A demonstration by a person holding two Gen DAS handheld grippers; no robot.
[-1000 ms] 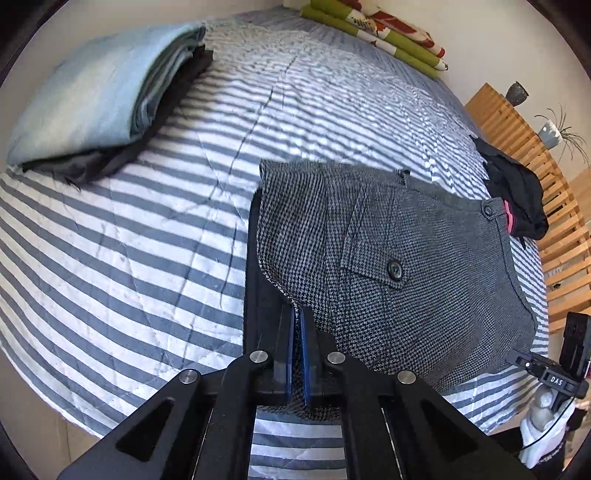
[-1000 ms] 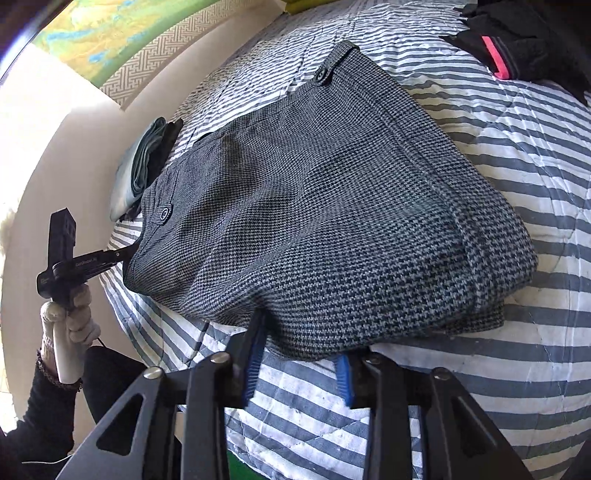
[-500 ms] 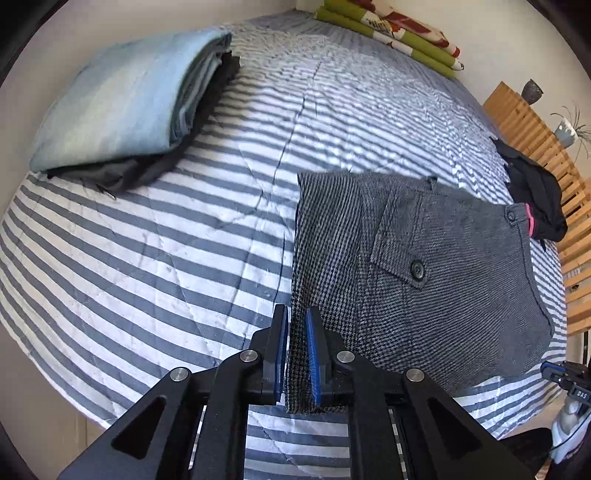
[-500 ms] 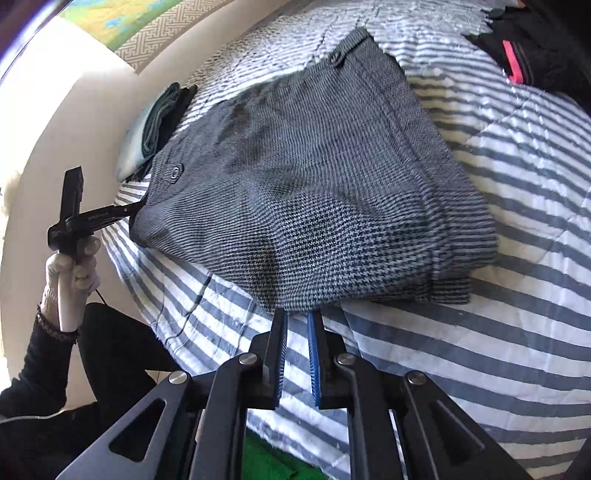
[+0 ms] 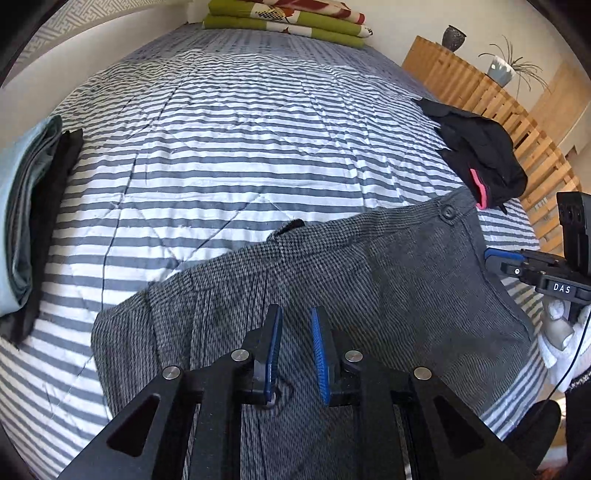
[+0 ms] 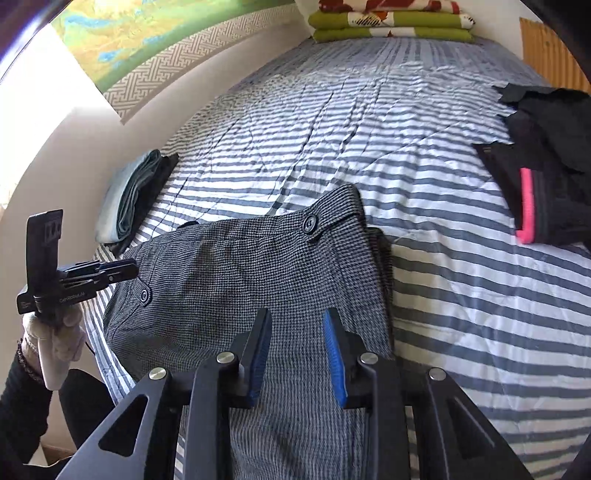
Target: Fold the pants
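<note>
On the striped bed (image 5: 236, 155), folded pants (image 5: 369, 266) lie flat. Left gripper (image 5: 296, 350) and right gripper (image 6: 297, 354), jaws just opening, stand spread over them, pinching nothing; near edge cut off.

I'm working in a bedroom at home. I see a bed (image 5: 258, 122) under a striped quilt, folded blankets (image 6: 391, 22) and a plant (image 5: 504, 68).

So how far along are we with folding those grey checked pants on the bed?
Mostly done, it seems: the grey checked pants lie folded in a compact stack on the striped quilt. Nothing is in hand; the left gripper and right gripper are both over the cloth with jaws apart, having just been opening. Possibly left: moving them to the folded pile and folding the crumpled black garment.
</note>
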